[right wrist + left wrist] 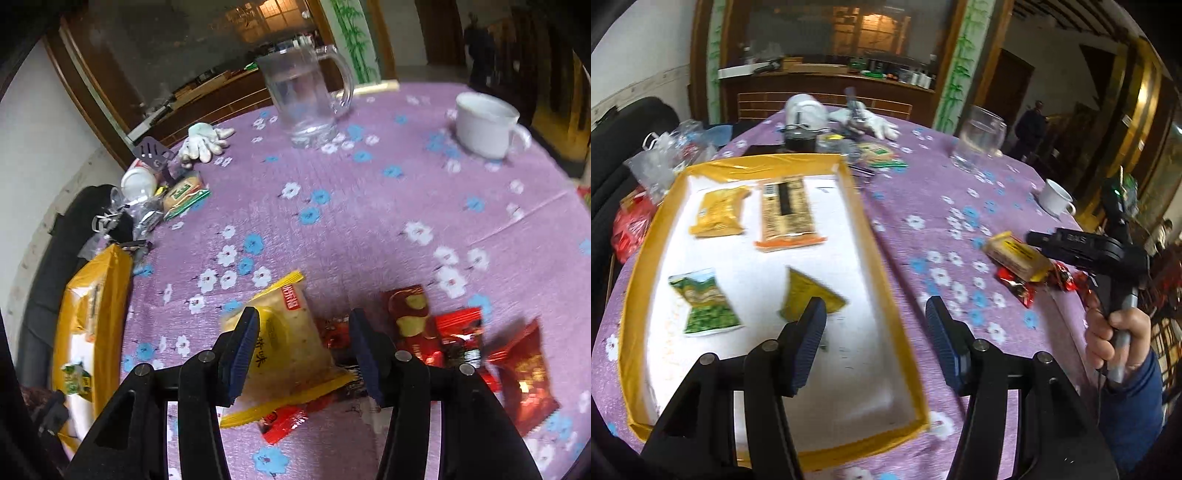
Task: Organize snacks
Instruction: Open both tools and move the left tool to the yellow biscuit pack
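right gripper (303,350) wide over yellow packet (288,347) | left gripper (875,343) wide, empty | risk — we pinch the overlapping red packets (458,332) too

The left wrist view looks down along its own claw (875,325) from close above the gold-rimmed tray (866,221), which fills the left and centre of the frame, with the counter (942,177) running to the upper right. The right wrist view sits low over the snack packets, its claw (303,332) at bottom centre, facing across the counter (369,206). Both views share the glass mug (979,142) (306,96), white cup (1056,197) (484,123), yellow packet (1015,254) (291,339) and tray (110,280).
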A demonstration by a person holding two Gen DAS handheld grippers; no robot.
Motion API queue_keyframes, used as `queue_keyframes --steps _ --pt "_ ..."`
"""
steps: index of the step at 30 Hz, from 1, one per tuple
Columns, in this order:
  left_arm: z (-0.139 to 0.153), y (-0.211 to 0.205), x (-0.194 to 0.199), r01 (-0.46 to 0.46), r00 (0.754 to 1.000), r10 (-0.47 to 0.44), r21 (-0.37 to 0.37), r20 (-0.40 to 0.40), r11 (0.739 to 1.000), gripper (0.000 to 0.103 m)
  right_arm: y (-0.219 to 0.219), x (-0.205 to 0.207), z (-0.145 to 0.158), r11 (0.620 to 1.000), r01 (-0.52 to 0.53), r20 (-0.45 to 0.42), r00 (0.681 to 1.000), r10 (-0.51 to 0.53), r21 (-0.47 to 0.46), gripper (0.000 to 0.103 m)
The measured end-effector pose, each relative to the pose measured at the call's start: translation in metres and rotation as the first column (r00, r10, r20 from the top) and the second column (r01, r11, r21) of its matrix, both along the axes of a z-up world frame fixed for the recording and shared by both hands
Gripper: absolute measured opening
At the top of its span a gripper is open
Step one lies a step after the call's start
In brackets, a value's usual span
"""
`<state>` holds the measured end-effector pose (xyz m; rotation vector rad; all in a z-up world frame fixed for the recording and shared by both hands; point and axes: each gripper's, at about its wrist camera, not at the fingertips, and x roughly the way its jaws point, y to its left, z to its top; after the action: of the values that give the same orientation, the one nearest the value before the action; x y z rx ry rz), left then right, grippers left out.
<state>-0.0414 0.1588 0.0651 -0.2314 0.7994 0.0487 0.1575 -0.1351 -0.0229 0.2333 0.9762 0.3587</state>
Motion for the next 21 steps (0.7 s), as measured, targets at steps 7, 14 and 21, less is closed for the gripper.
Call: queue_keyframes --steps 7,14,21 --pt "-0.003 -0.026 0.008 0.063 0.998 -0.063 0.002 -0.032 0.998 0.055 0.020 -0.014 -0.002 0.996 -0.092 0.013 0.996 0.093 -0.021 0.054" --pt "0.002 -0.050 0.028 0.112 0.992 -0.112 -0.003 -0.050 0.994 0.063 0.034 -0.029 0.008 0.936 -0.273 0.008 0.961 0.278 0.224 0.051" --pt "-0.003 -0.085 0.087 0.193 0.974 -0.181 0.077 -0.135 0.978 0.073 -0.003 -0.026 0.023 0.969 -0.140 0.059 0.990 0.131 0.205 0.054"
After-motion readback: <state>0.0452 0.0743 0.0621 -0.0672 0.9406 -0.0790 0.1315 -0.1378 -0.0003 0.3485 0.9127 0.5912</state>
